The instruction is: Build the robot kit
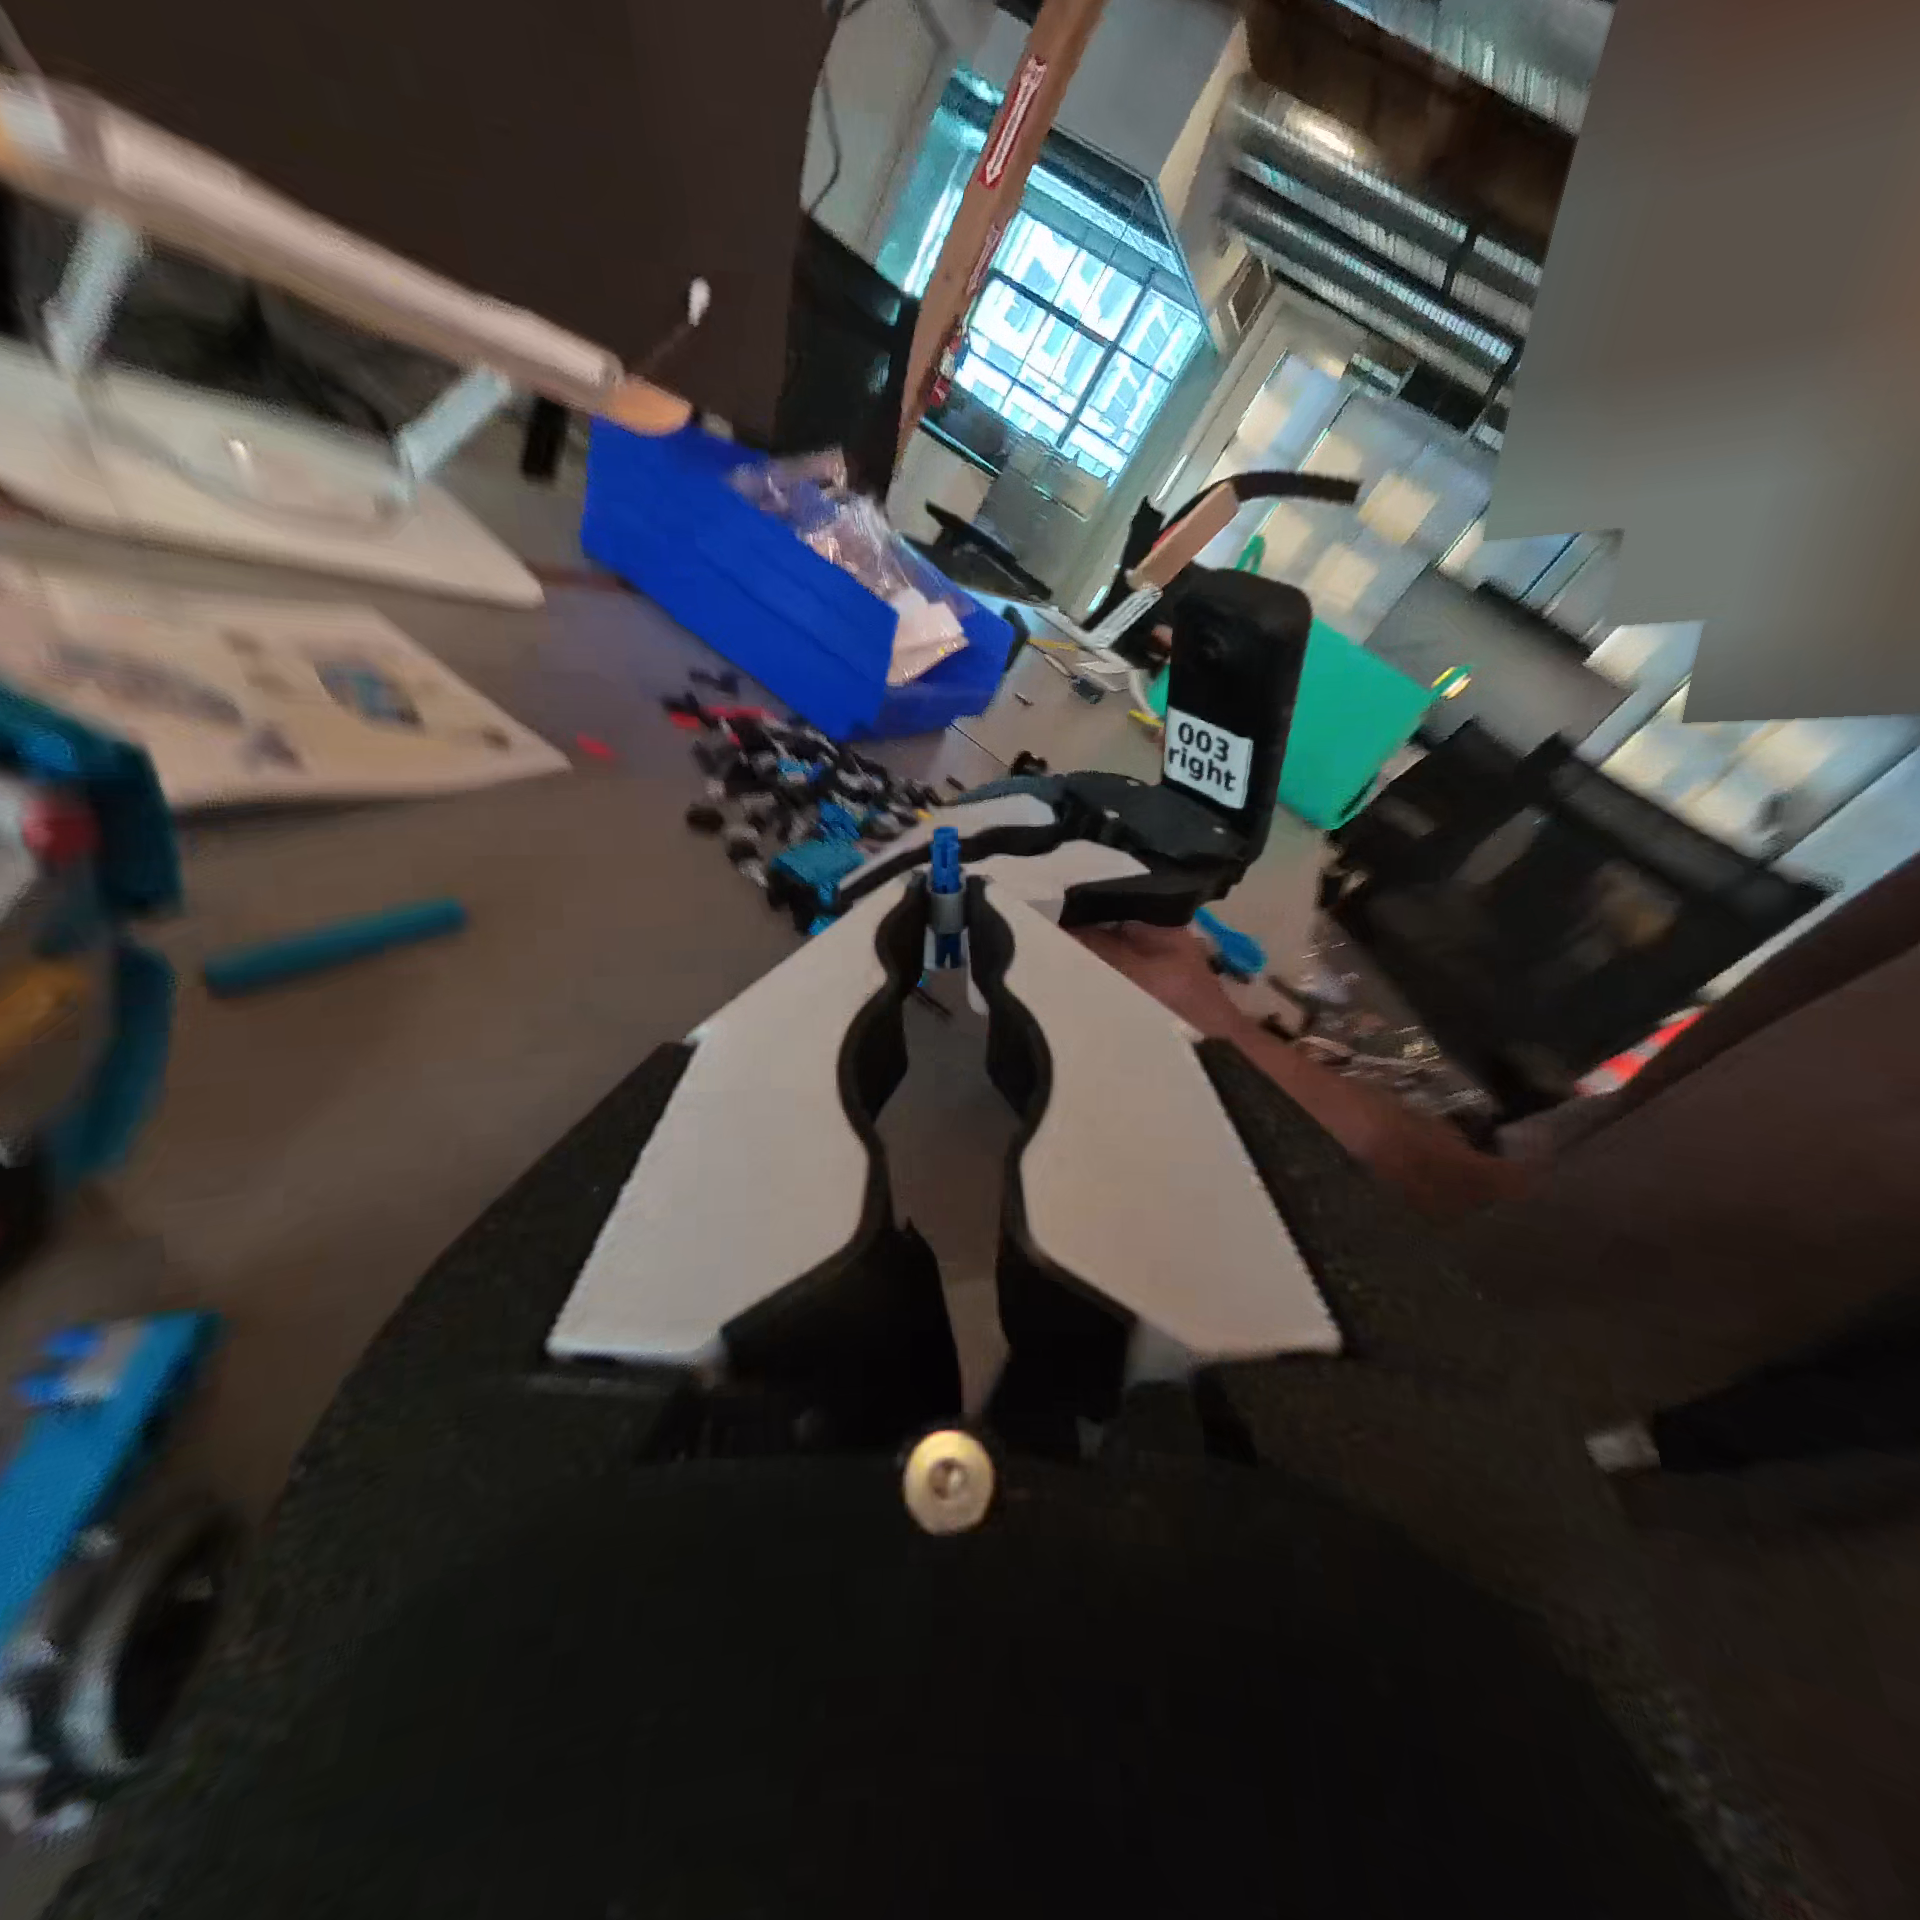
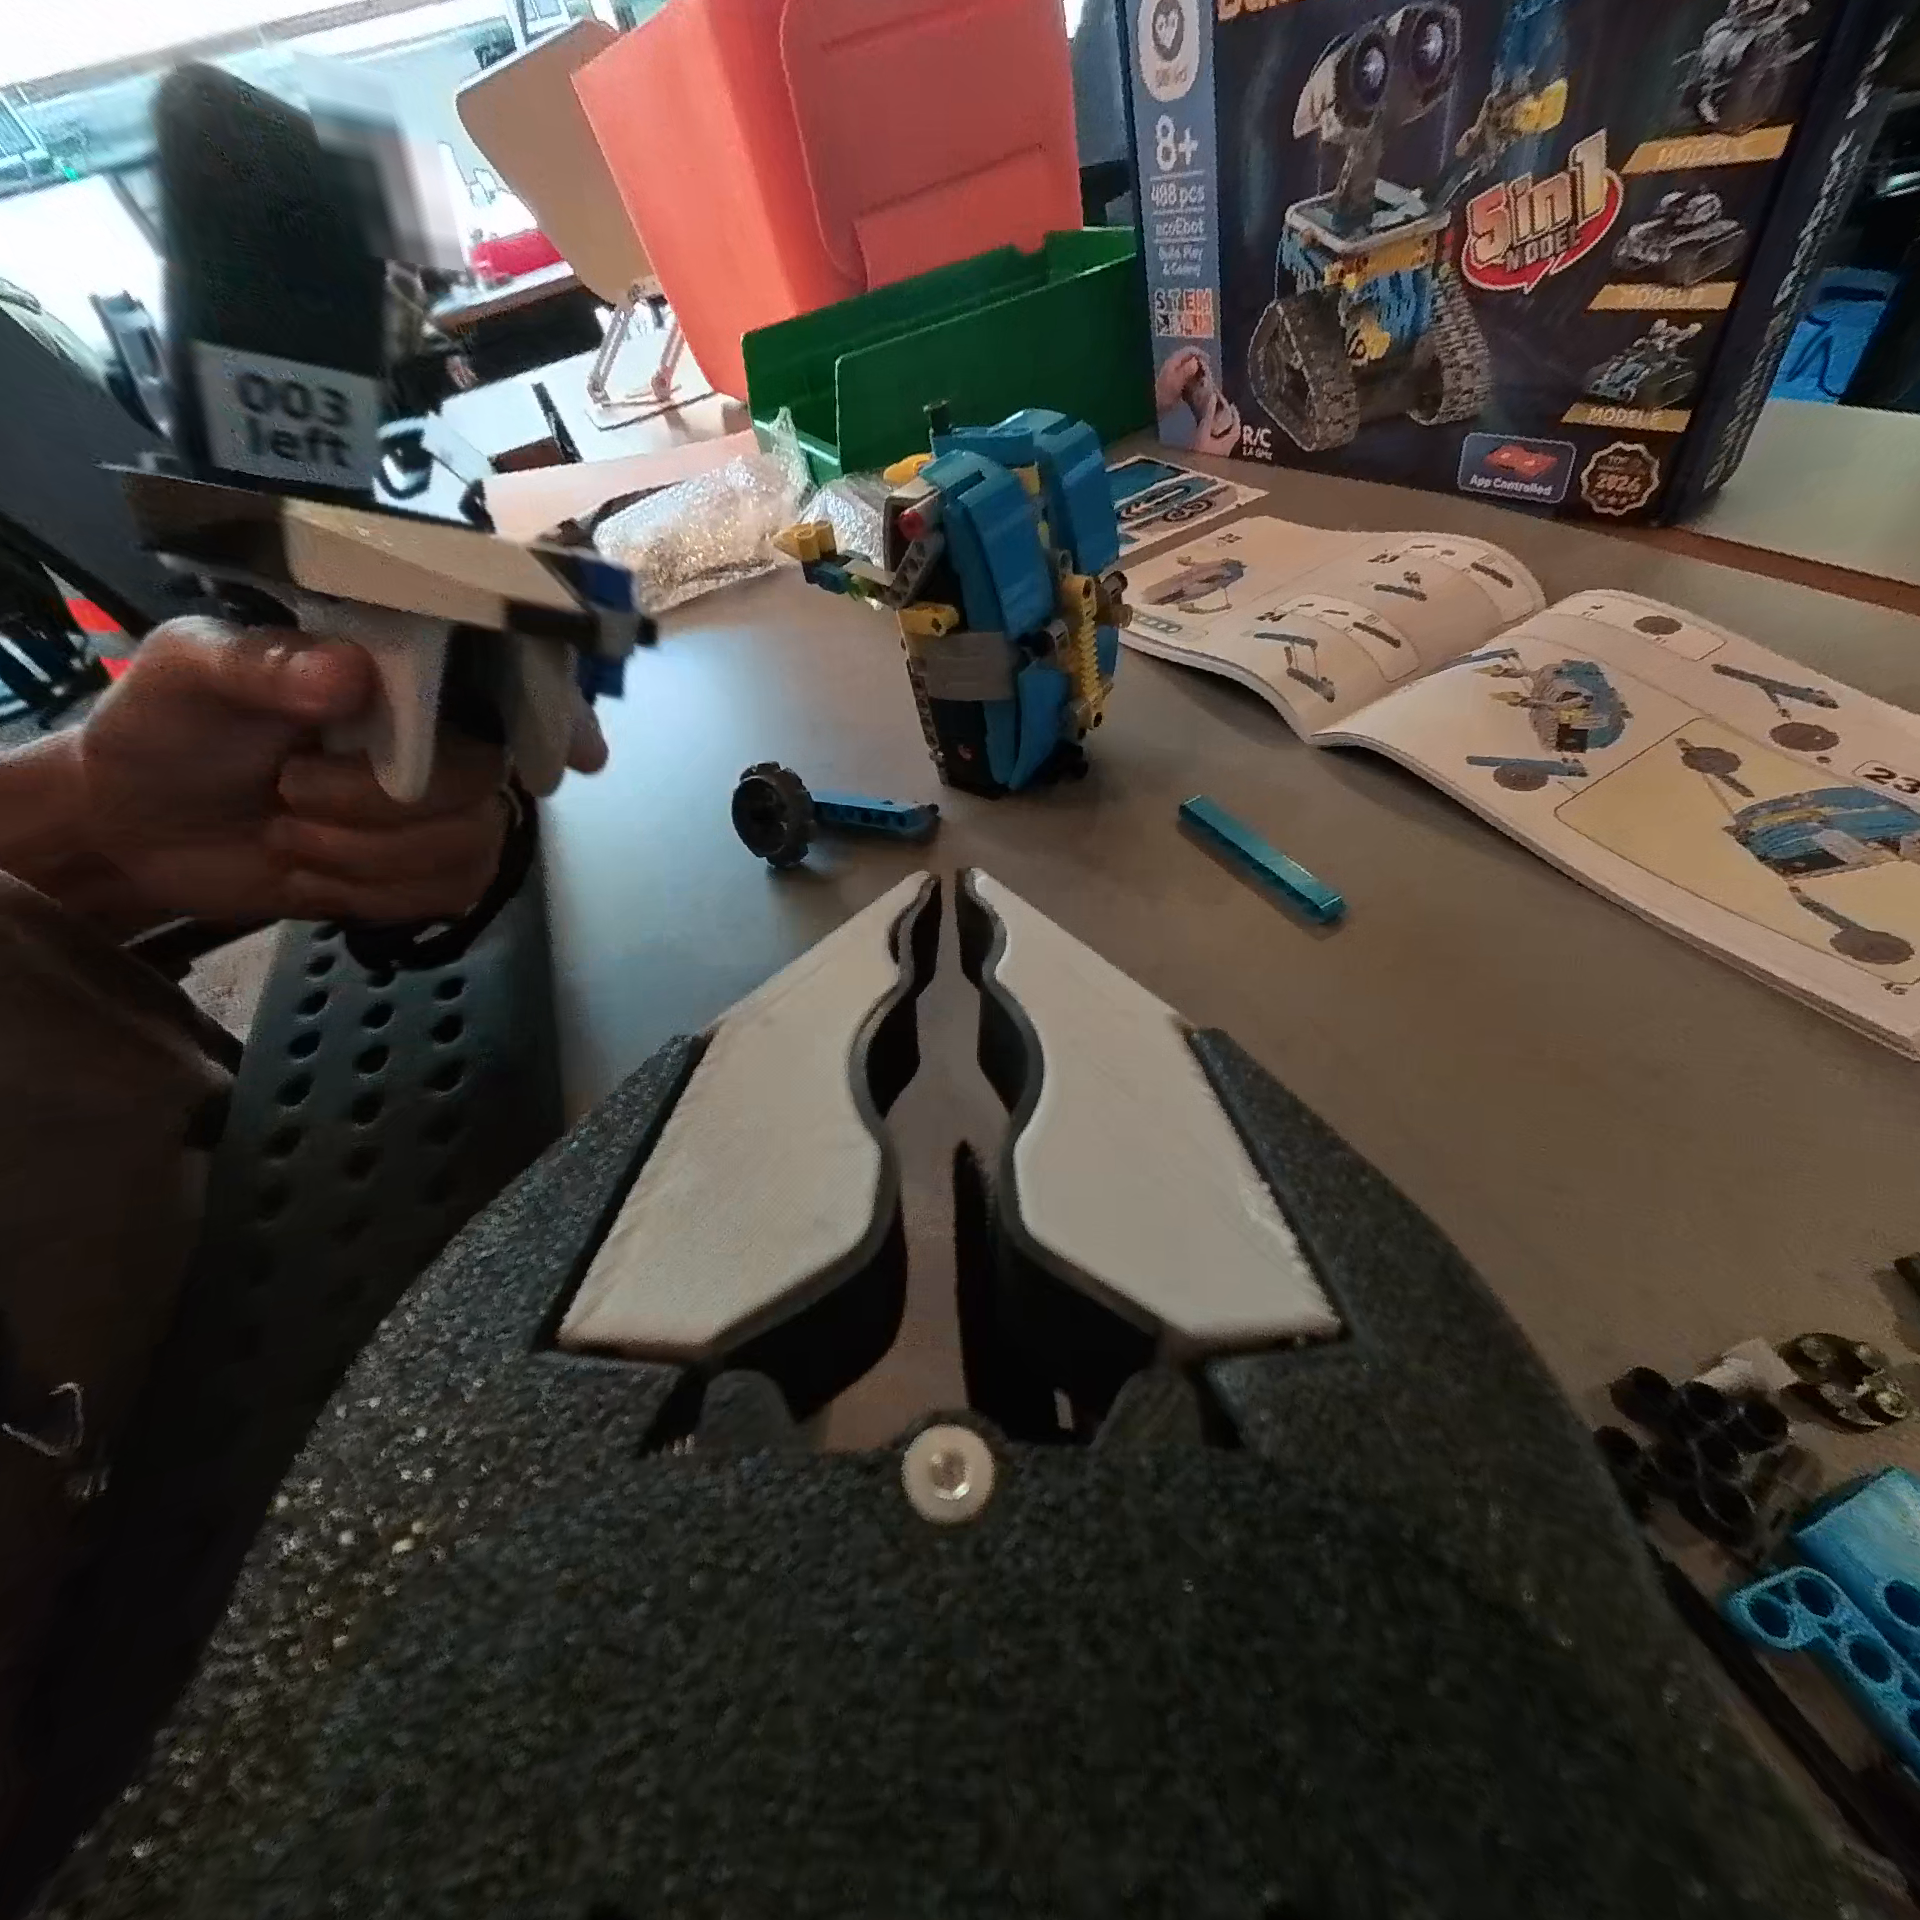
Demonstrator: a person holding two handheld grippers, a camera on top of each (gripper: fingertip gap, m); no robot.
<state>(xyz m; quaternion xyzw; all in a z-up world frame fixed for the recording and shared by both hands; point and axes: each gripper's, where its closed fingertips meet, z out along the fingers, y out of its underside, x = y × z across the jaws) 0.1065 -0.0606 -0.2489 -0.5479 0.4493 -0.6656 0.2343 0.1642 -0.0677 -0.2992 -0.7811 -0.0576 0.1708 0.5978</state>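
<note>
Left wrist view: left gripper closed on a small blue-and-grey pin pinched upright at its fingertips, held above the table, with a pile of loose dark and blue parts beyond the tips. Right wrist view: right gripper empty, fingers nearly together, over the tabletop; ahead of the tips stands a blue brick model, a black wheel on a blue beam ahead-left, a teal beam ahead-right, an open instruction booklet farther right
</note>
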